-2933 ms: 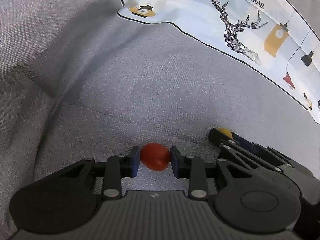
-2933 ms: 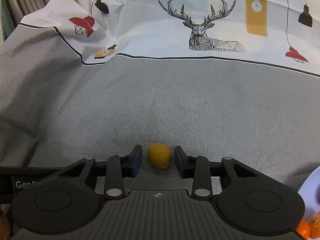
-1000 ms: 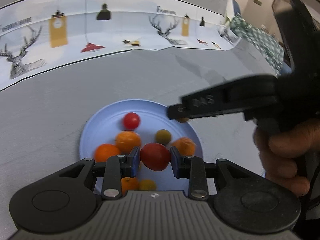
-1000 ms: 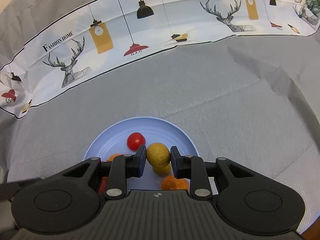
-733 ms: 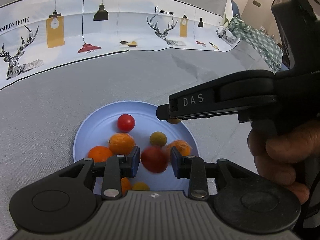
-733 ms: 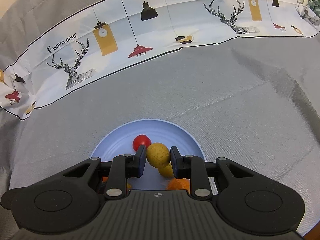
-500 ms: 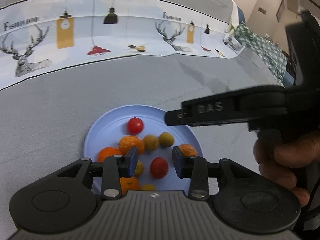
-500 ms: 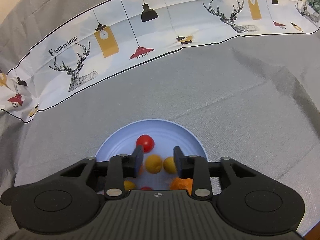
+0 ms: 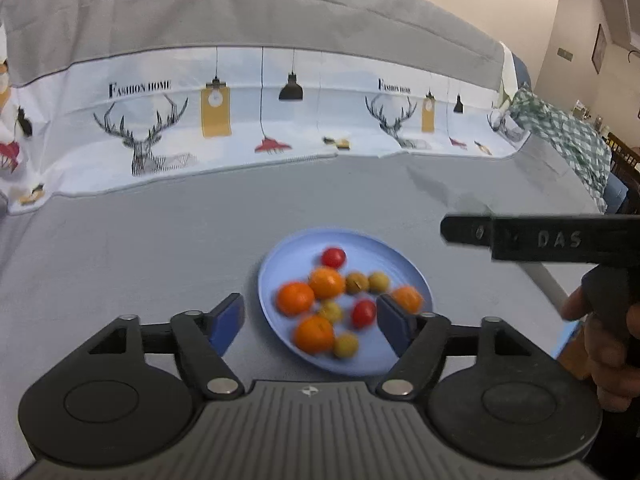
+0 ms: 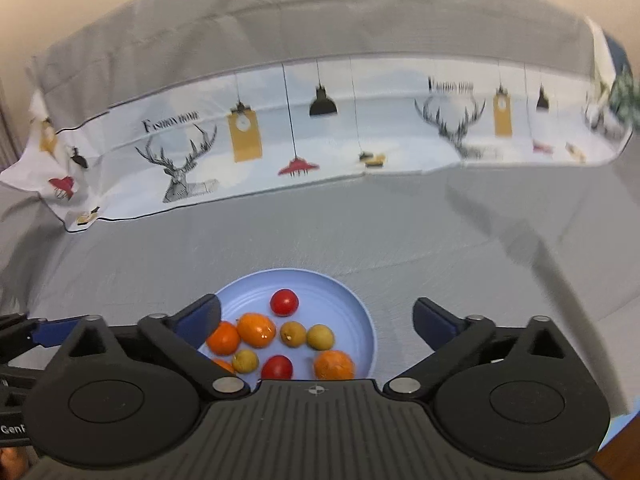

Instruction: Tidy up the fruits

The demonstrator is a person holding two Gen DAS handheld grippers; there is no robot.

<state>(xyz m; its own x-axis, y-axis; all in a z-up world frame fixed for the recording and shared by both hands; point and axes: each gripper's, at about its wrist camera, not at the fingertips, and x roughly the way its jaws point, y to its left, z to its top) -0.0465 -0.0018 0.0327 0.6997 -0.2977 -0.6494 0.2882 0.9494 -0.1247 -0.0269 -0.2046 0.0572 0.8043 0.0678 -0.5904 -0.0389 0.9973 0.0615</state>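
Observation:
A light blue plate [image 9: 276, 264] [image 10: 360, 308] lies on the grey cloth and holds several small fruits: red tomatoes [image 9: 333, 257] [image 10: 284, 302], oranges [image 9: 295, 298] [image 10: 256, 329] and yellow fruits [image 9: 378, 281] [image 10: 320, 336]. My left gripper [image 9: 310, 322] is open and empty above the plate's near side. My right gripper [image 10: 316, 318] is open wide and empty above the plate. The right gripper also shows from the side in the left wrist view [image 9: 540, 238], to the right of the plate, held by a hand [image 9: 604, 344].
A white printed cloth band with deer and lamps [image 9: 260, 128] [image 10: 320, 148] rises behind the grey surface. A green checked cloth [image 9: 568, 140] lies at the far right. The left gripper's finger [image 10: 44, 330] shows at the right wrist view's left edge.
Both grippers let go of their fruits over the plate: the red tomato and the yellow fruit now lie on it. Both have since opened wider and pulled up and back.

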